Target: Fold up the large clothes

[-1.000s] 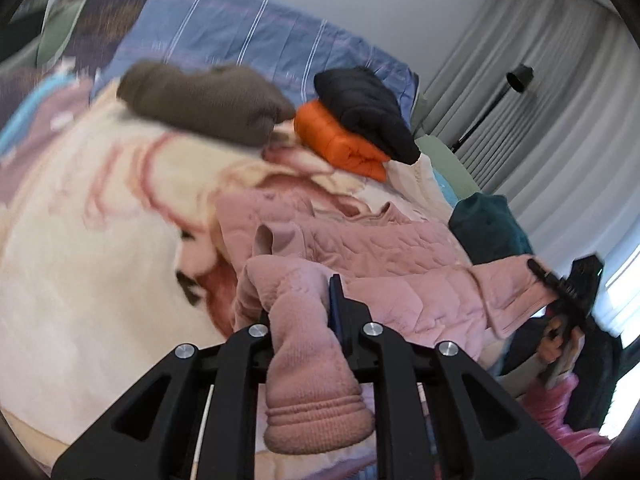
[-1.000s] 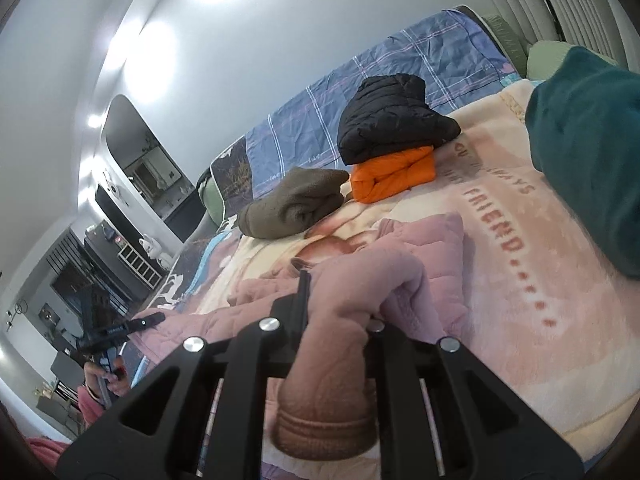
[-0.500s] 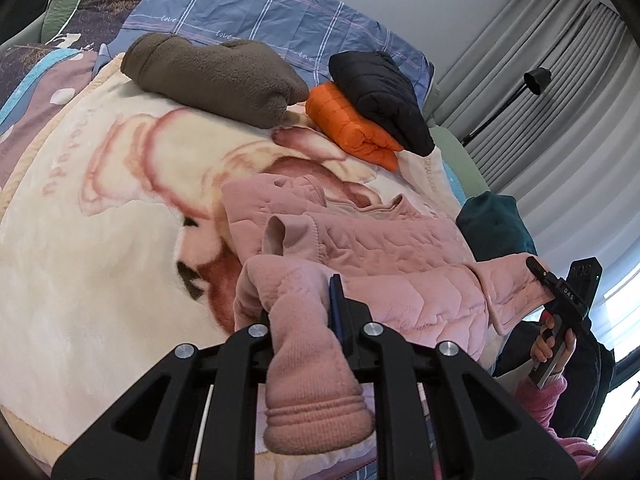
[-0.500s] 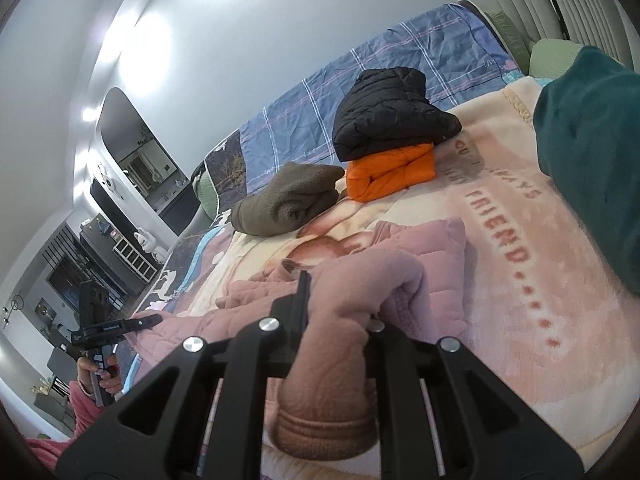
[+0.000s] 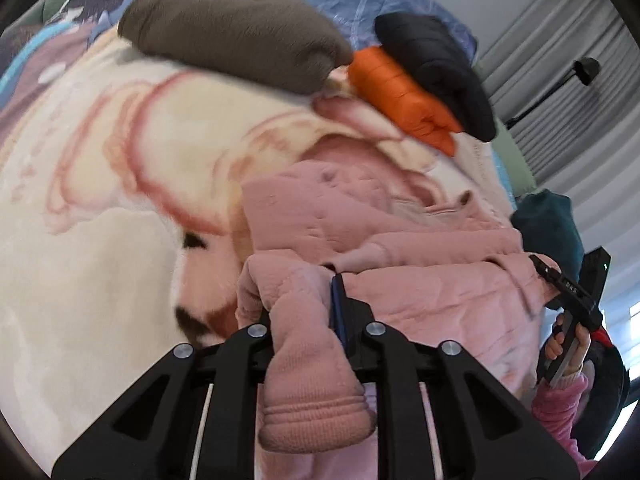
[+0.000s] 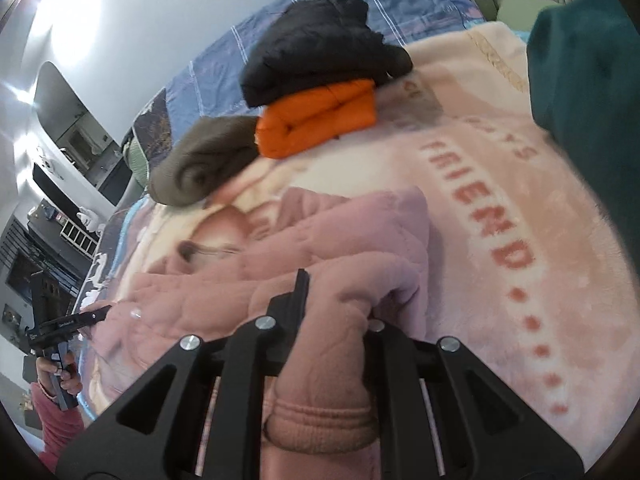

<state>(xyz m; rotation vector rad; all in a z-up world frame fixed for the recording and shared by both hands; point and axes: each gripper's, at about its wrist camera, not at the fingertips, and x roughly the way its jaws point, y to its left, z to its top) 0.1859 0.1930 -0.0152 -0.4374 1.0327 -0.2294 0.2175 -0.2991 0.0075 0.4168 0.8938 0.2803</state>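
Nearest each camera, a ribbed pink cuff hangs between black gripper fingers. The left gripper point(image 5: 316, 304) has one sleeve end of the pink padded jacket point(image 5: 400, 248) between its jaws, which are just starting to part around the cloth. The right gripper point(image 6: 336, 304) is clamped narrow on the other sleeve end. Each hand is therefore at one cuff, neither nearer the jacket than the other. The jacket body lies just beyond both grippers on a cream and pink blanket point(image 6: 500, 200), its long axis running side to side between the two hands, so the sleeves appear set to be laid inward across it. Farther back sit three folded garments: a brown one point(image 5: 236, 36), and an orange one point(image 5: 404, 96) with a black one point(image 5: 436, 68) stacked on top. A teal garment point(image 6: 588, 72) lies off to the right side. Counted: two grippers, one pink jacket, three folded pieces, one teal piece
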